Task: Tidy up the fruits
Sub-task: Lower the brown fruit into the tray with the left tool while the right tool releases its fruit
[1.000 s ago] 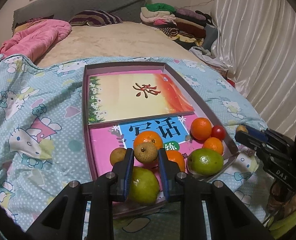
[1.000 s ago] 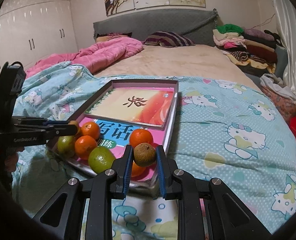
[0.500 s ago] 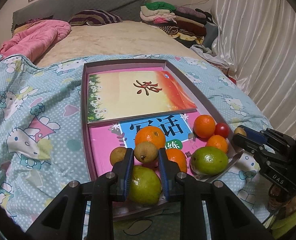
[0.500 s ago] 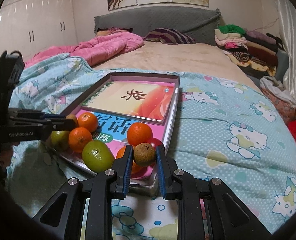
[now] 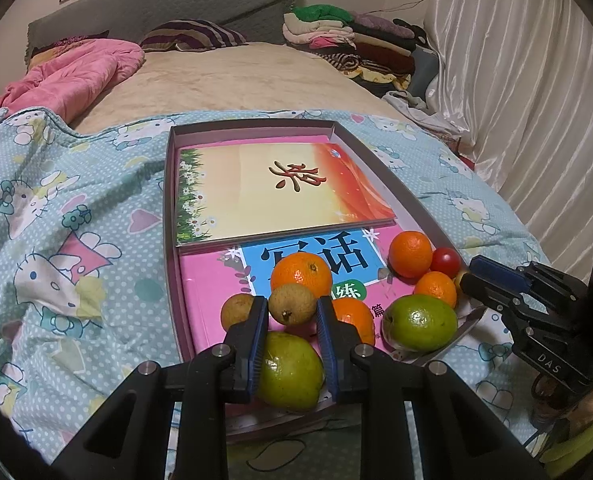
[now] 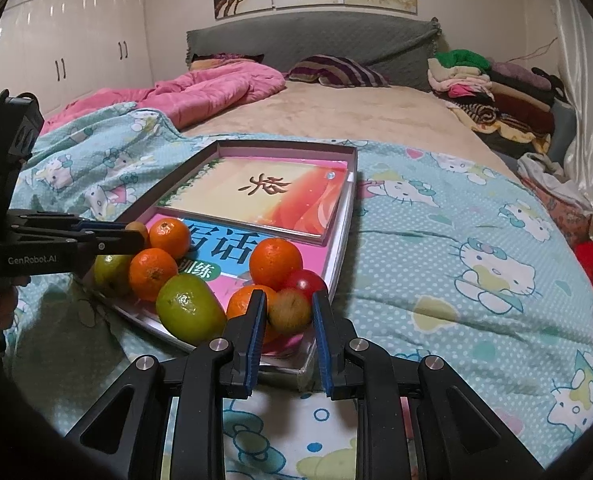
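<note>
Each gripper, left (image 5: 289,312) and right (image 6: 285,312), is clamped on a small round brown fruit (image 5: 292,304) over the near end of the shallow grey box (image 5: 169,216), where crowded oranges (image 5: 301,274) could roll if bumped.

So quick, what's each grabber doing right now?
Left gripper: shut on a small brown fruit.
Right gripper: shut on another small brown fruit.
</note>
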{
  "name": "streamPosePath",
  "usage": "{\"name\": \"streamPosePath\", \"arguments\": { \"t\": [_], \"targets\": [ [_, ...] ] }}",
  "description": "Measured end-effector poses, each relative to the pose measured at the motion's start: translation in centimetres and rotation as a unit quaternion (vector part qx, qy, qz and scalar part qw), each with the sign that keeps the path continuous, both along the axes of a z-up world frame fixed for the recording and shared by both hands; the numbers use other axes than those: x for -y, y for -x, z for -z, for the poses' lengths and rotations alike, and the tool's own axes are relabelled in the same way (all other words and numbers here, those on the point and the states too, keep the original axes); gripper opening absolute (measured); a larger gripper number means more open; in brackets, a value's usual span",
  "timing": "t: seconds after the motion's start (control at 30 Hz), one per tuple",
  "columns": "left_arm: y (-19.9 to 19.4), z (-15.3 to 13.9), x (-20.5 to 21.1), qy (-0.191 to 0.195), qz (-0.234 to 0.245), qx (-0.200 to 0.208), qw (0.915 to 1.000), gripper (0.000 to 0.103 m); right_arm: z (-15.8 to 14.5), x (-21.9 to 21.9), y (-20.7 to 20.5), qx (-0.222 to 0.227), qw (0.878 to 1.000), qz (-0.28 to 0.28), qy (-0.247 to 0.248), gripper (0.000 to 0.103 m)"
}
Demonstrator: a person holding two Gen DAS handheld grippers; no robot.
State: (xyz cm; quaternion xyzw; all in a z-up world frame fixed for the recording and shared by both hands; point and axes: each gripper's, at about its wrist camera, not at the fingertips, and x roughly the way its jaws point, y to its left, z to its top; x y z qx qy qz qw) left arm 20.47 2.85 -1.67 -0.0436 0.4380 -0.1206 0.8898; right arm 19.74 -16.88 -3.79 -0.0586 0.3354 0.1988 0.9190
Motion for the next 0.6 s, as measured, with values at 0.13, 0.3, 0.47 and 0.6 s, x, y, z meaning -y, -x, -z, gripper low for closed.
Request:
{"name": "streamPosePath", "arguments": {
  "t": [0.13,0.3,0.47,0.6],
  "targets": [
    [-0.03,0.0,-0.03,-0.001,0.0,0.0,1.0,0.025,0.0,0.0,0.03,0.0,1.0,0.0,0.0,0.026],
    [0.04,-0.05,0.01,-0.002,0.001,0.0,1.0,0.025,-0.06,-0.03,0.25,0.004,1.0,0.0,-0.004,0.035],
    [0.05,-0.03,0.02,-0.002,0.0,0.0,1.0,0.025,-0.15,0.19,0.53,0.006,1.0,0.001,-0.012,0.036],
    [0.1,-0.06,0.01,0.0,0.0,-0.001,1.0,0.025,-0.08,0.16,0.57,0.005,1.0,0.0,-0.011,0.04]
  ]
}}
